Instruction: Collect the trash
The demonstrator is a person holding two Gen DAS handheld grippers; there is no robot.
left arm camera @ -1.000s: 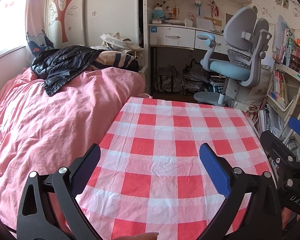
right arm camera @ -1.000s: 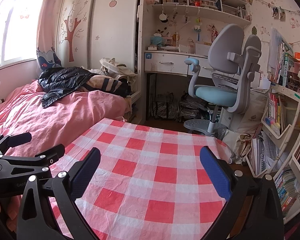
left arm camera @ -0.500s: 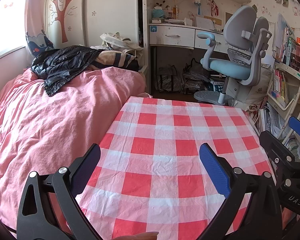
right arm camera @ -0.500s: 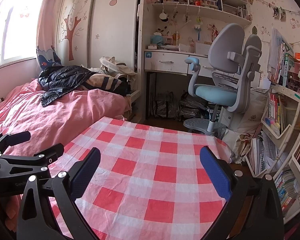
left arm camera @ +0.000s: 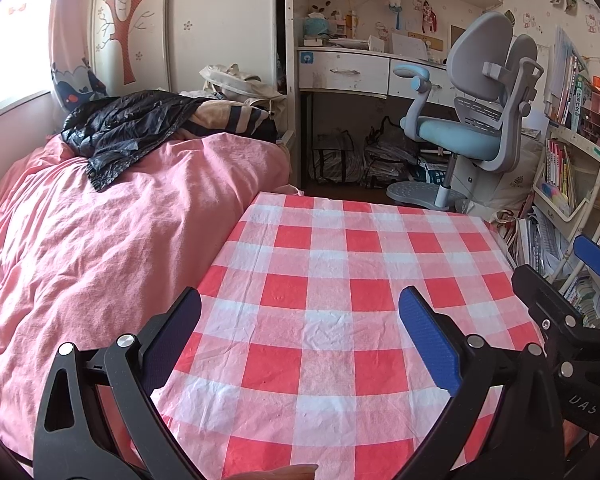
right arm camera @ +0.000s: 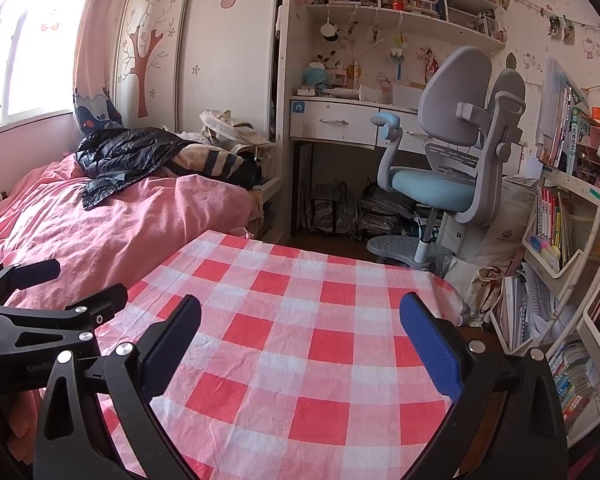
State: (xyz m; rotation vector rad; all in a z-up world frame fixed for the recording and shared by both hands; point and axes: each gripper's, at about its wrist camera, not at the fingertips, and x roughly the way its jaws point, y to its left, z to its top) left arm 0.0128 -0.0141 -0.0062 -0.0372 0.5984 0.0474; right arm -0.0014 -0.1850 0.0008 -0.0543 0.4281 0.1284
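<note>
**No trash in sight: both grippers wait over a bare cloth**

No trash shows in either view; the checked tablecloth (left arm camera: 340,320) on the table lies bare, so where the trash sits cannot be told. This looks like the searching step, before any pick. The left gripper (left arm camera: 300,332) and the right gripper (right arm camera: 300,332) hover side by side above the cloth, fingers (left arm camera: 428,344) spread wide and empty. Next calls for turning the cameras toward the pink bed (left arm camera: 100,240), the floor by the desk chair (right arm camera: 444,160), or the bookshelf (right arm camera: 560,220), to find something to collect.
</note>
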